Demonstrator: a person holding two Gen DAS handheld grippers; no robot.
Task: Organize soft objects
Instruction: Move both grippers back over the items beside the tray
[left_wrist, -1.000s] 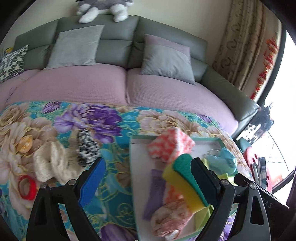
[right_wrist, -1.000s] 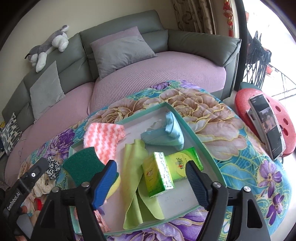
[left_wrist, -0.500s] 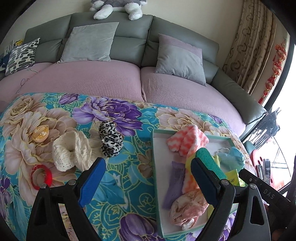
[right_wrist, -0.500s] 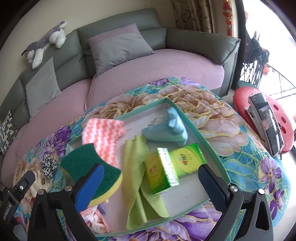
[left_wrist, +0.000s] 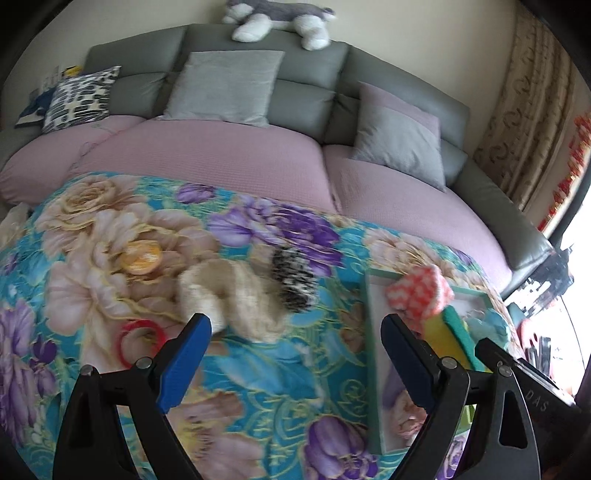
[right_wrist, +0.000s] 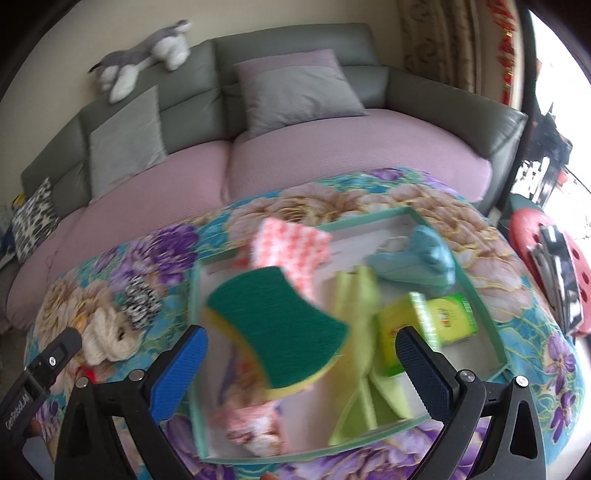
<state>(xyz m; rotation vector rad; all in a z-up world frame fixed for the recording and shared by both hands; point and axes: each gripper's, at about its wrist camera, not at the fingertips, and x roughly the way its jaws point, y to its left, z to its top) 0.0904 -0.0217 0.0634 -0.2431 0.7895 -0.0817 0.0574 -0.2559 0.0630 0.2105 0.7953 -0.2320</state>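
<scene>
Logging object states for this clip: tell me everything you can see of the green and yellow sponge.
The sponge has a dark green scouring layer on yellow foam, with a waisted, curved outline. It lies tilted in the teal-rimmed tray, over the pink-and-white items beneath it, beside the lime cloth. The right claw is open around it; whether a pad touches it is unclear. The picture is motion-blurred.

Sponge (right_wrist: 275, 325): green top, yellow base. Cloth (right_wrist: 291, 251): coral/white zigzag. Tray (right_wrist: 480, 295): mint rim, white inside. Scrunchie (left_wrist: 293, 278): blk/white speckle. Knit piece (left_wrist: 229, 295): cream. Tabletop (left_wrist: 110, 229) cover: turquoise w/ purple, beige flowers. Tool pads (left_wrist: 183, 363): blue.
</scene>
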